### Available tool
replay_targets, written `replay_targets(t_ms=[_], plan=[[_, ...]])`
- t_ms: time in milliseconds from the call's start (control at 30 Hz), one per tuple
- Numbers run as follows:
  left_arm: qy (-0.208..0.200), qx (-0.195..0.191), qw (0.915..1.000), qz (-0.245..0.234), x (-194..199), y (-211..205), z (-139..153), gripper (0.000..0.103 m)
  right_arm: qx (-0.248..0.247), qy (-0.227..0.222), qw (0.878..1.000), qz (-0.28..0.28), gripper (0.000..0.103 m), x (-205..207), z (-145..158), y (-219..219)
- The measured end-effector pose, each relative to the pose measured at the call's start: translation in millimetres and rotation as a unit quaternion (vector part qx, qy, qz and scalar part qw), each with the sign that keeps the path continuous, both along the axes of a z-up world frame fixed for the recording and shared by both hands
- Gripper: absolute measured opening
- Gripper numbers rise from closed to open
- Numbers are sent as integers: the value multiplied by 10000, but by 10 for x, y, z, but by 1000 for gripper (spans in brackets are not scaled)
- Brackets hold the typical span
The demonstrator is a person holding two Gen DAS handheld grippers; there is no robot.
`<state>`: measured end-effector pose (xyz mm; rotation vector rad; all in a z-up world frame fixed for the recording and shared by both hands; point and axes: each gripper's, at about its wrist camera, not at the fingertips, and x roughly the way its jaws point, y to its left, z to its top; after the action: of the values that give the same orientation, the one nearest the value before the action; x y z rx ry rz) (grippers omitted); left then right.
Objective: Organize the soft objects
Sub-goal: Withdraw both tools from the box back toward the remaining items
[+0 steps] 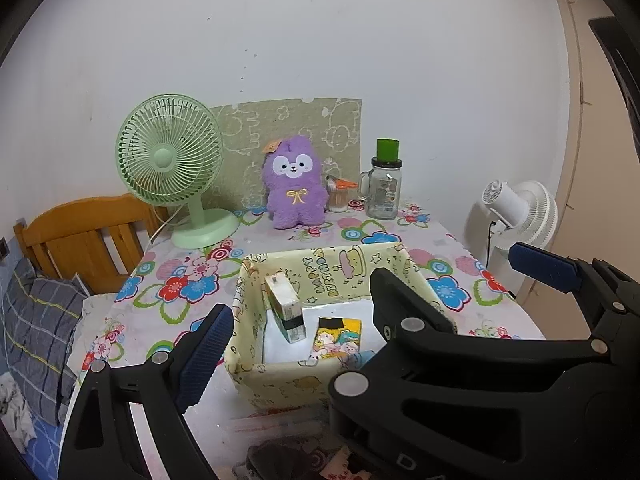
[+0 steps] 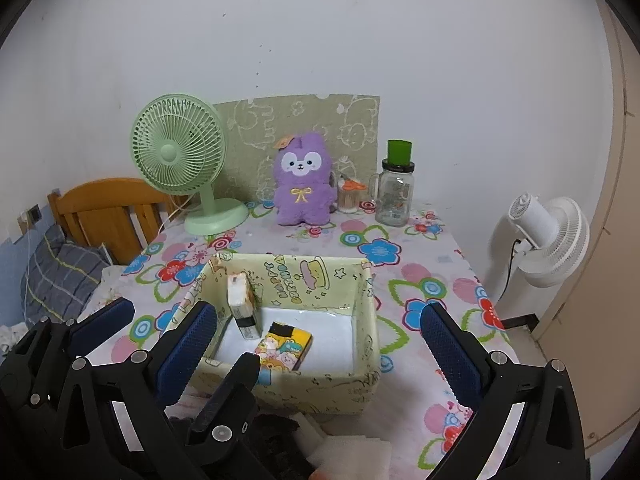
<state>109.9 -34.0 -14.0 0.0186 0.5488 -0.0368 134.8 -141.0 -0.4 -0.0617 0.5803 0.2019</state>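
Pale walls and a wooden bed headboard (image 1: pixel 88 236) frame a tabletop (image 1: pixel 444 280) covered in a flowered cloth. Along its far edge, against a patterned board propped on the wall, stand a green desk fan (image 1: pixel 172 160), a purple plush toy (image 1: pixel 294 184), a small jar of sticks (image 1: pixel 338 196) and a glass mug (image 1: pixel 382 192) with a green lid; the plush sits upright with its back to the board, likely so it stays put. A white floor fan (image 2: pixel 548 232) stands off the tabletop's right edge.

Nearer the front edge, about midway, sits an open box (image 2: pixel 360 384) wrapped in yellow birthday-print paper. Inside it, a tissue pack (image 2: pixel 242 304) leans on end against the left wall, and a cartoon-printed tissue pack (image 2: pixel 282 350) lies flat on the white floor beside it. That leaves most of the floor free, so the box looks like the collecting place.

At the front edge, below the tongs, lie a dark fabric item (image 1: pixel 288 460) and a few pale soft pieces (image 2: pixel 348 452), partly hidden and too unclear to name. These seem to be what remains to sort.

The left tongs (image 1: pixel 304 332) hang over the box's near left corner with jaws spread wide and nothing between them. The right tongs (image 2: pixel 320 344) hover over the box's near wall, likewise spread and empty. Both appear poised to drop toward the items at the front edge, though which goes first cannot be judged.
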Motion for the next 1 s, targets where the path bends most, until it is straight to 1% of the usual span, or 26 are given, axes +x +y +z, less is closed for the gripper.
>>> replay_targets(t_ms=[233, 600, 900, 1000], plan=[[-63, -33, 10000, -58, -125, -48, 8, 93, -163, -96, 9998, -83, 103, -142, 29, -28], [-192, -69, 9997, -103, -329, -71, 26, 93, -126, -186, 9997, -3, 103, -356, 64, -79], [-242, -231, 9993, -192, -489, -79, 40, 93, -101, -270, 9996, 75, 103, -530, 83, -127], [-240, -244, 9993, -151, -536, -79, 48, 93, -71, -284, 9995, 144, 103, -598, 92, -133]])
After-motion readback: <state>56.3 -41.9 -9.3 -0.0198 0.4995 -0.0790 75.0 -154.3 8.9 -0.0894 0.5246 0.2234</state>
